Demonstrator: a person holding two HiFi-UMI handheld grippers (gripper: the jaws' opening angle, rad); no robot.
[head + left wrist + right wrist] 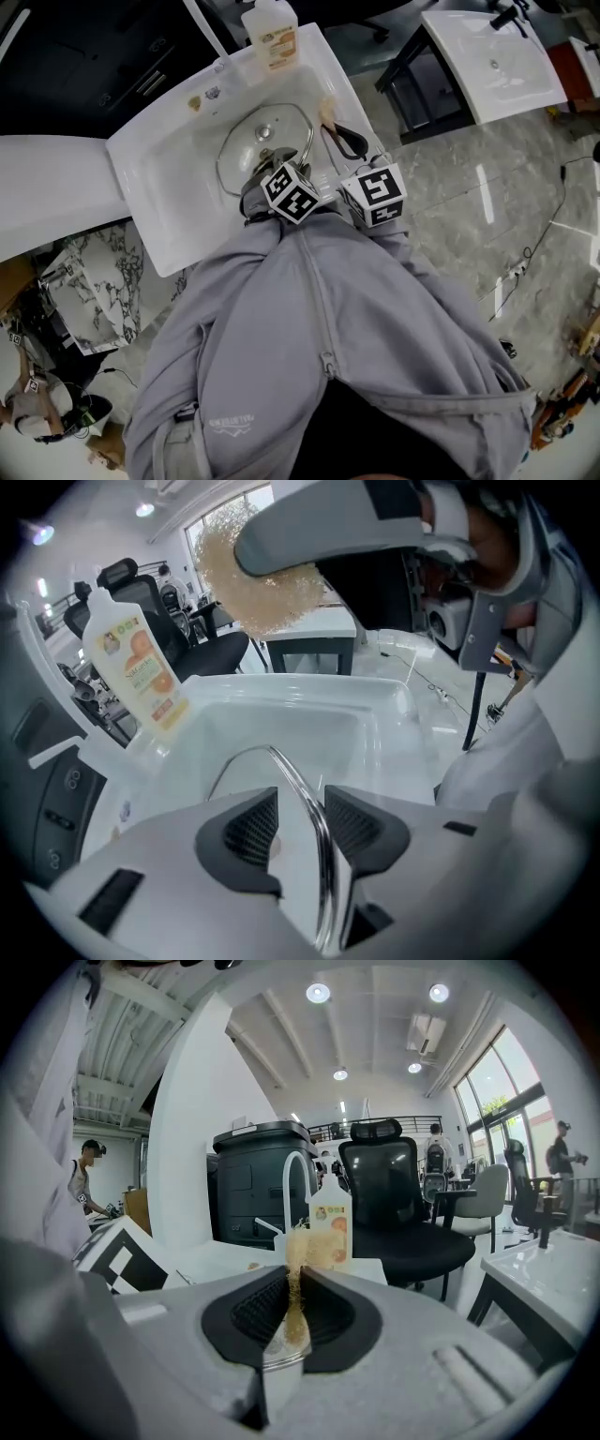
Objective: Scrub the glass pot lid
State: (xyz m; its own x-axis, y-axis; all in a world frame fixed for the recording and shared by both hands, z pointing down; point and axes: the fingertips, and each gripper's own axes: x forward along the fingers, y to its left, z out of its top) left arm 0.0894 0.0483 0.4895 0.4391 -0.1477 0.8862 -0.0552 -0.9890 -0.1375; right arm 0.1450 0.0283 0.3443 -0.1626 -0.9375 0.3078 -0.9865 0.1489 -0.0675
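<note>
Left claw: my left claw (pixel 298 829) points down into the sink and holds the round glass pot lid (pixel 246 150), the one with a shiny metal rim, by its edge.
How it grips: the rim runs up between my two dark pads (pixel 251 829) and sits tight on the right one. I think the left pad presses the clear glass too, but the glass is hard to see there.
Where the lid is: it is in the bowl of the big white sink (pixel 169 173), tilted up on the side I hold. Its little knob shows on top in the head view.
Right claw: my right claw (pixel 295 1314) is closed tight on a thin, tan, scratchy scrub pad (pixel 298 1260). The pad sticks up out of the jaws.
Where the right claw is: it is just beside my left claw, at the near edge of the sink. The pad is up in the air near the lid's right side and does not touch it.
Soap: a pale plastic bottle with an orange label (pixel 272 36) stands on the far rim of the sink.
Me: my grey zip jacket (pixel 309 328) fills the bottom of the head view.
</note>
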